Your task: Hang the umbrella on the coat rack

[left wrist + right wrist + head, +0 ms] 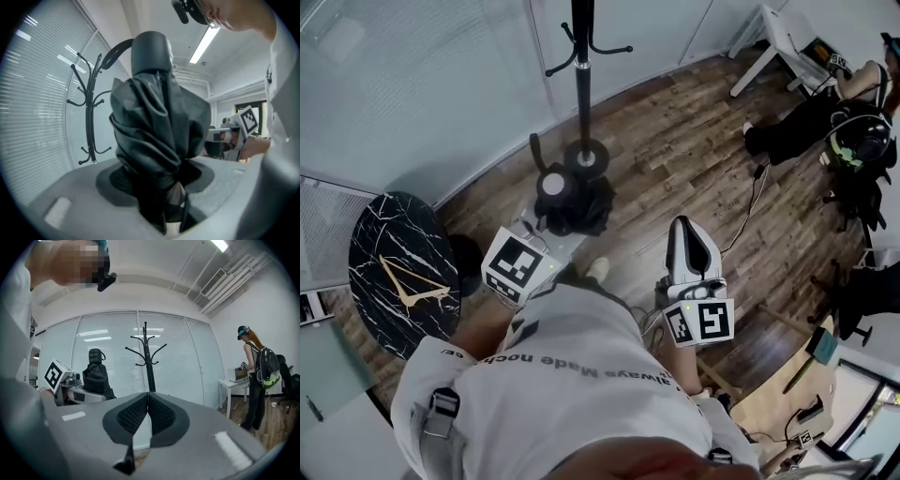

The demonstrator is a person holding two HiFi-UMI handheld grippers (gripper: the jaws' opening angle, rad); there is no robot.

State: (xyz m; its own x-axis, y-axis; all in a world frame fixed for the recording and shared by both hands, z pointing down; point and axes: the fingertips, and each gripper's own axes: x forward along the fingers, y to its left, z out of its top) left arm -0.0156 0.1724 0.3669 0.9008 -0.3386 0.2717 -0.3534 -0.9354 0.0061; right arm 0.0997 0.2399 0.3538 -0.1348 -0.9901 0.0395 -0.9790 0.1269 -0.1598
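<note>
A black folded umbrella point(572, 202) stands upright with its round handle end on top. My left gripper point(555, 223) is shut on its bunched fabric low down. In the left gripper view the umbrella point(159, 126) fills the middle, and the jaws close around its lower part. The black coat rack point(581, 56) rises just beyond it, with its round base point(586, 155) on the wood floor and its hooks point(91, 108) to the left. My right gripper point(692, 253) is shut and empty, with its pads point(161, 416) pressed together. It faces the coat rack point(148, 357).
A round black marble table point(398, 272) stands at the left by the glass wall with blinds. A person with a backpack point(853, 122) stands at the right near a white desk point(787, 47). A cable point(750, 211) lies on the floor to the right.
</note>
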